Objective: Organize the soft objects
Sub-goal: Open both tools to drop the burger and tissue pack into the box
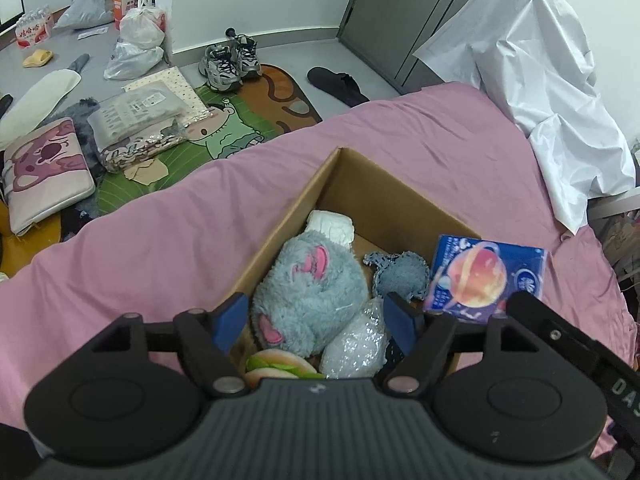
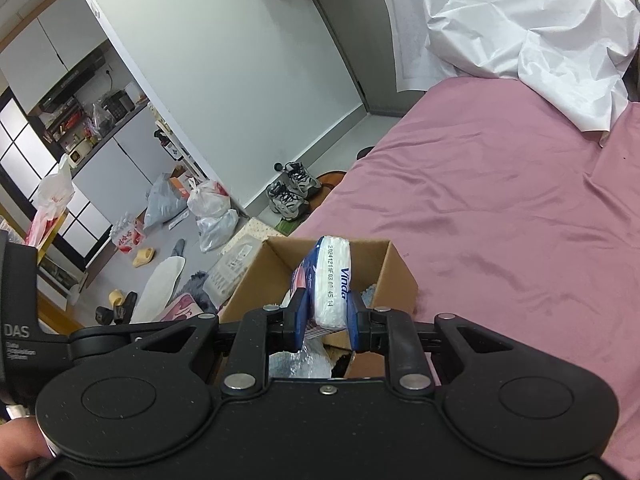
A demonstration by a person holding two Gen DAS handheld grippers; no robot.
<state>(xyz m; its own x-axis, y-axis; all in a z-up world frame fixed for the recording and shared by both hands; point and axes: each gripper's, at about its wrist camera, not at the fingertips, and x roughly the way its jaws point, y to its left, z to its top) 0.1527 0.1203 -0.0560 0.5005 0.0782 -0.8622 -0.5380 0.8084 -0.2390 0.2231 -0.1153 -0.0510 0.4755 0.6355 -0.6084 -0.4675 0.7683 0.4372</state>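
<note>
A cardboard box (image 1: 376, 184) stands on the pink bed. It holds a grey plush toy (image 1: 308, 292), a white soft pack (image 1: 332, 226), a blue-grey cloth piece (image 1: 400, 274), a clear bubble bag (image 1: 356, 340) and a burger toy (image 1: 276, 364). My left gripper (image 1: 316, 320) is open and empty over the near end of the box. My right gripper (image 2: 326, 312) is shut on a blue Vinda tissue pack (image 2: 334, 280) and holds it above the box (image 2: 400, 268). The pack also shows in the left wrist view (image 1: 486, 278) at the box's right side.
The pink bed sheet (image 2: 500, 200) spreads to the right, with a white plastic sheet (image 1: 532, 92) piled at its far end. On the floor to the left lie shoes (image 1: 230, 62), bags (image 1: 138, 40), a cartoon mat (image 1: 224, 128) and a pink cushion (image 1: 46, 168).
</note>
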